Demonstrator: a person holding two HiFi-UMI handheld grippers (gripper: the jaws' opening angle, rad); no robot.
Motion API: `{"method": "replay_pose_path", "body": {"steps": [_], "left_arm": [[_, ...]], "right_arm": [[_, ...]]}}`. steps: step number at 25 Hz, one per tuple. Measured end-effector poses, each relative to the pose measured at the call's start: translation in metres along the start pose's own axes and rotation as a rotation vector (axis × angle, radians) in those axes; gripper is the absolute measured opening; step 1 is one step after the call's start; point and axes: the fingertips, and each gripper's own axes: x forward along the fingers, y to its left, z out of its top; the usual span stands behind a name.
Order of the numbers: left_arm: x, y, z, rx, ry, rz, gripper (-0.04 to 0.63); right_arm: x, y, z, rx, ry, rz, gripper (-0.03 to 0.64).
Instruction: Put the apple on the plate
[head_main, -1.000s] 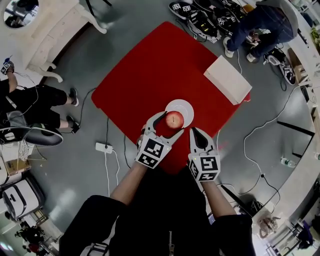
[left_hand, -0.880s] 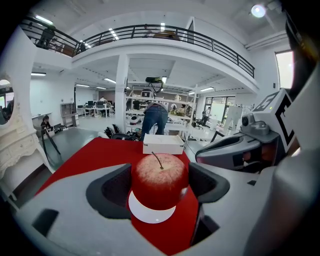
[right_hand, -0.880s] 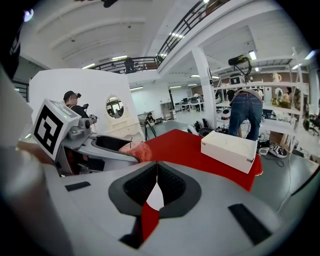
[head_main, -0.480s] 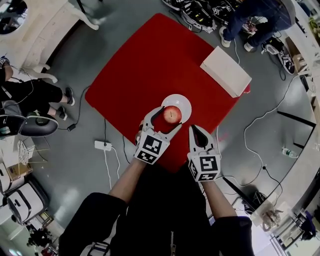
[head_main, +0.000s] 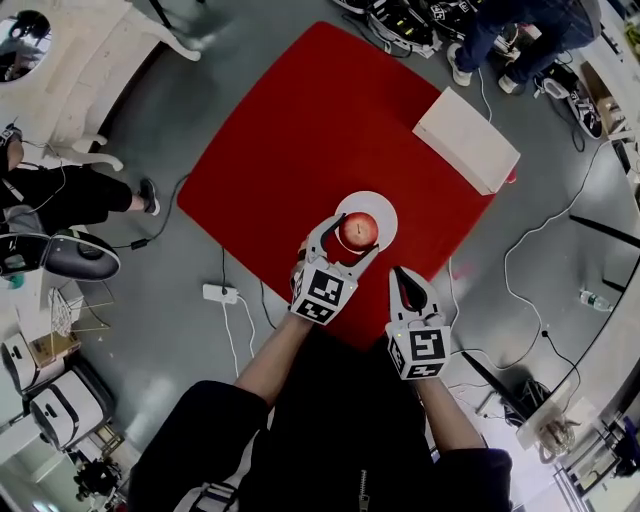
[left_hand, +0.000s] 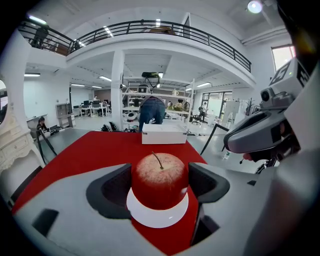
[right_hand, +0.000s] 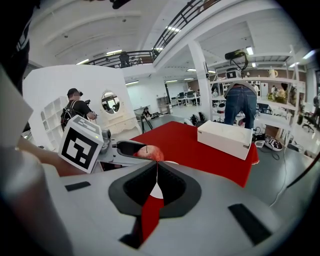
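A red apple (head_main: 359, 230) (left_hand: 160, 179) with its stem upright sits between the jaws of my left gripper (head_main: 348, 238) (left_hand: 161, 185), which is shut on it. Right under it, near the front edge of the red table (head_main: 300, 130), is a small white plate (head_main: 385, 208) (left_hand: 157, 218). I cannot tell whether the apple touches the plate. My right gripper (head_main: 411, 277) (right_hand: 156, 172) hangs to the right of the plate, off the table's edge, shut with nothing in it. In the right gripper view the apple (right_hand: 151, 152) shows just past its jaw tips.
A white box (head_main: 465, 140) (left_hand: 164, 134) (right_hand: 225, 137) lies at the table's far right corner. A person (head_main: 530, 40) bends over gear on the floor beyond it. A power strip (head_main: 220, 294) and cables lie on the floor to the left.
The left gripper still holds the apple and has carried it slightly further over the plate. The right gripper stays shut beside it.
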Motion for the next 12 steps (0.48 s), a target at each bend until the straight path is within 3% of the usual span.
{"method": "replay_pose_path", "body": {"steps": [6, 12], "left_arm": [[0.023, 0.003, -0.010, 0.044, -0.001, -0.010, 0.362], [0.041, 0.003, -0.023, 0.027, 0.006, -0.010, 0.362]], "right_arm": [[0.005, 0.007, -0.007, 0.006, 0.018, 0.011, 0.012], [0.000, 0.008, -0.022, 0.026, 0.046, 0.001, 0.012]]}}
